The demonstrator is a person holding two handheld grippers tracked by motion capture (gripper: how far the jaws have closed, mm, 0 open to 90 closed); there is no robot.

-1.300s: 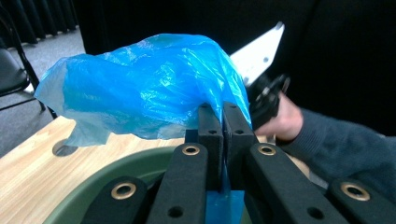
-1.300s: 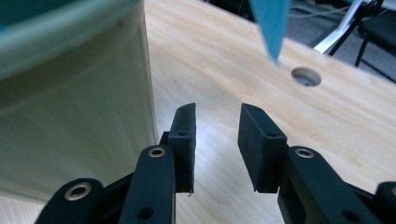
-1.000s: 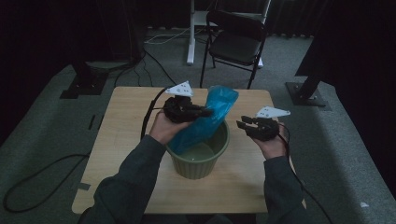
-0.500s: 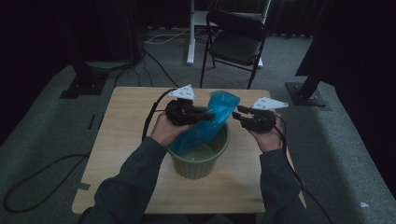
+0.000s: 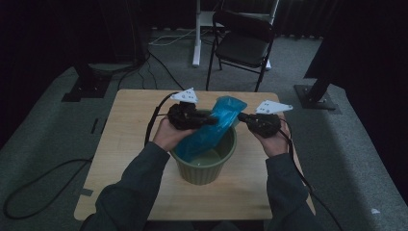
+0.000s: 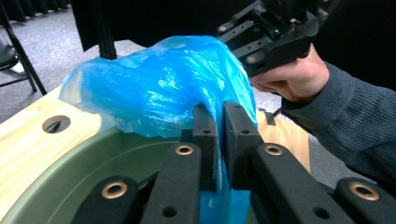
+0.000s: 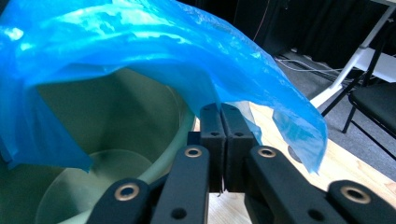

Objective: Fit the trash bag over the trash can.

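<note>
Left gripper: jaws nearly closed, pinching a fold of the blue bag; film runs down between the pads in the left gripper view. In the high view the left gripper sits over the bin's far-left rim, held by the left hand, grey plate on top, cable trailing off to the left.

Right gripper: jaws pressed together, clamping the bag's edge right at the tips; film drapes up and over from there. In the high view the right gripper is at the bin's far-right side, held by the right hand, grey plate on top, cable down along the sleeve. The left gripper view also shows it beyond the bag, in the hand.

Bag: blue thin plastic, stretched between the two grippers above the bin, upper end sticking up past the far rim, lower part hanging into the bin's mouth. Right gripper view: the bag arches over the open bin, a loose flap hangs to the right over the table.

Bin: green round bin, upright, mid-table near the person; inside looks empty, bare bottom visible. Its rim also shows in the left gripper view.

Table: light wood, with a round hole in the top near the bin.

Beyond the table: black folding chair, white post, cables on grey carpet, black stand bases left and right.
</note>
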